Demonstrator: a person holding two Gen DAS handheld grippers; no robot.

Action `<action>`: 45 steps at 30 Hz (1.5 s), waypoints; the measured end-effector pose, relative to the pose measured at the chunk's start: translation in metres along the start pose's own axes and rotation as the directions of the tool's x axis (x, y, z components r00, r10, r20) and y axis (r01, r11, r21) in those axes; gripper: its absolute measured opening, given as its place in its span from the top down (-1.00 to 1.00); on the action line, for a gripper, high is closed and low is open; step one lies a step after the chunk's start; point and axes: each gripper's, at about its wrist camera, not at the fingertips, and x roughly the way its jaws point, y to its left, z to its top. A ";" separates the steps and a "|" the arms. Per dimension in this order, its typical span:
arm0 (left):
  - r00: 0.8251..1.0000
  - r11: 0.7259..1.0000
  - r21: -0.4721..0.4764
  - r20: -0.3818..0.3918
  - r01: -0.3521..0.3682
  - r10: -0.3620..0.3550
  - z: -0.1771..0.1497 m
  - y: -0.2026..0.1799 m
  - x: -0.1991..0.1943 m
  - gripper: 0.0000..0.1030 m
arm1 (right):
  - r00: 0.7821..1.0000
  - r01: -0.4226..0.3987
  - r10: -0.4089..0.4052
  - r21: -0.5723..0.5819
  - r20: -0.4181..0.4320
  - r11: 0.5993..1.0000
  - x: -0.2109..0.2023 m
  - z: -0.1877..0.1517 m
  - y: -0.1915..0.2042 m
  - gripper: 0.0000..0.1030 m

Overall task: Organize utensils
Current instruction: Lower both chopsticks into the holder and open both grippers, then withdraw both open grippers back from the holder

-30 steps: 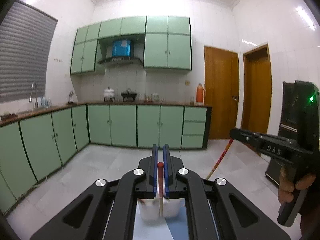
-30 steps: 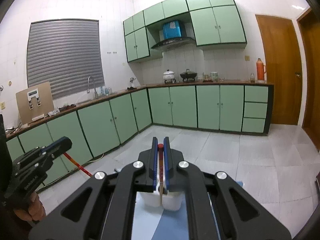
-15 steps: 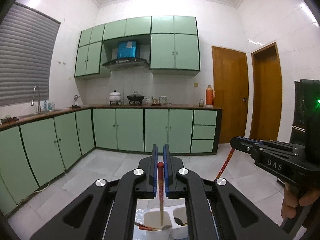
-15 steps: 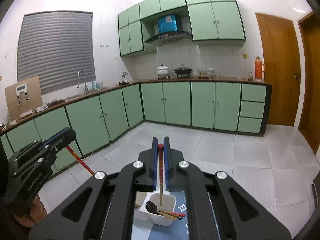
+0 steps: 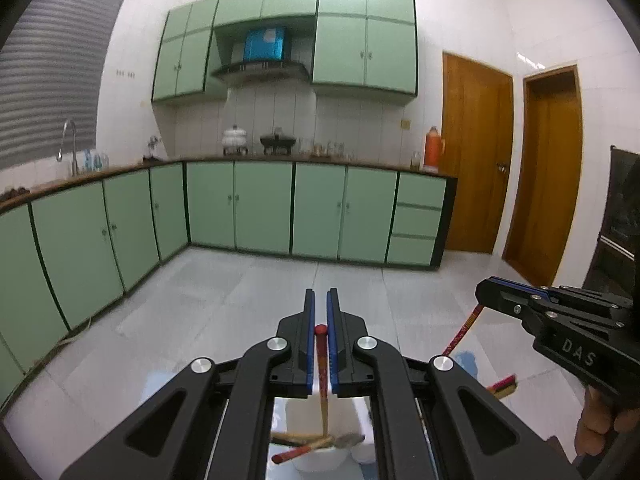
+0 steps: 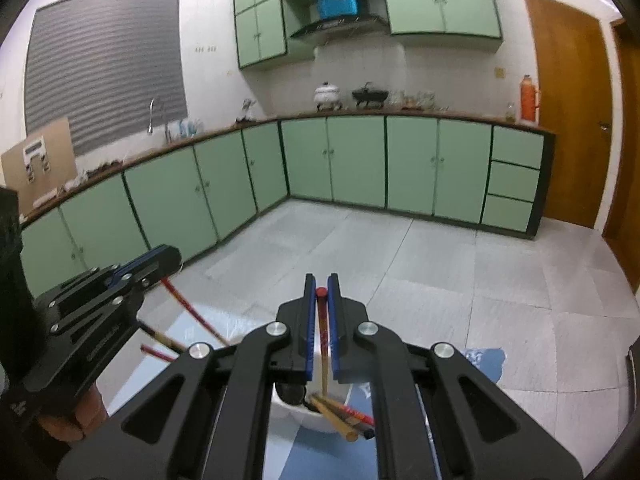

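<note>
My left gripper (image 5: pixel 321 300) is shut on a red-topped chopstick (image 5: pixel 322 376) that hangs down over a white utensil holder (image 5: pixel 320 456) with several chopsticks in it. My right gripper (image 6: pixel 321 285) is shut on another red-topped chopstick (image 6: pixel 322 348) that hangs down over the white holder (image 6: pixel 316 420), which holds several chopsticks and a dark spoon. The right gripper shows in the left wrist view (image 5: pixel 486 290) at the right, its chopstick (image 5: pixel 460 334) slanting down. The left gripper shows in the right wrist view (image 6: pixel 170 258) at the left, with its chopstick (image 6: pixel 188 308).
The holder stands on a blue and white mat (image 6: pixel 184 330) on a table. Beyond are a tiled floor (image 5: pixel 248 280), green base cabinets (image 5: pixel 260 208) along the left and back walls, and wooden doors (image 5: pixel 476 148) at the right.
Both grippers have tilted downward and moved closer over the holder, which now shows more fully with its chopsticks. Both stay shut on their chopsticks.
</note>
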 end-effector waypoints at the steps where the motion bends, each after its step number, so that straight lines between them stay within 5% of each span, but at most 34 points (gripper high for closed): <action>1: 1.000 1.000 -0.003 -0.020 -0.002 0.002 -0.004 0.002 0.004 0.89 | 1.000 -0.001 0.001 -0.001 -0.008 1.000 0.002 -0.002 0.001 0.87; 5: 0.999 1.000 -0.015 -0.046 -0.010 0.009 -0.012 0.008 0.005 0.79 | 1.000 0.003 -0.003 0.022 -0.006 1.000 -0.001 -0.008 -0.002 0.81; 9: 0.999 1.000 -0.017 -0.040 -0.023 0.022 -0.013 0.013 -0.004 0.63 | 1.000 0.015 -0.016 0.042 0.024 0.999 -0.015 -0.009 -0.008 0.51; 19: 0.999 0.999 -0.025 -0.006 -0.047 0.047 -0.018 0.013 -0.051 -0.26 | 0.995 0.060 -0.069 0.108 0.078 0.992 -0.072 -0.030 -0.017 -0.30; 28: 0.998 0.998 -0.020 -0.014 -0.054 0.054 -0.038 0.007 -0.096 -0.64 | 0.994 0.058 -0.070 0.138 0.080 0.989 -0.115 -0.066 -0.008 -0.88; 34: 0.999 0.999 -0.002 -0.015 -0.048 0.048 -0.053 -0.001 -0.127 -0.87 | 0.995 0.061 -0.068 0.102 0.069 0.993 -0.136 -0.083 0.007 -0.89; 45: 0.998 0.999 -0.007 -0.034 -0.043 0.043 -0.069 -0.006 -0.165 -0.88 | 0.997 0.011 -0.016 0.065 0.076 0.998 -0.166 -0.097 0.031 -0.89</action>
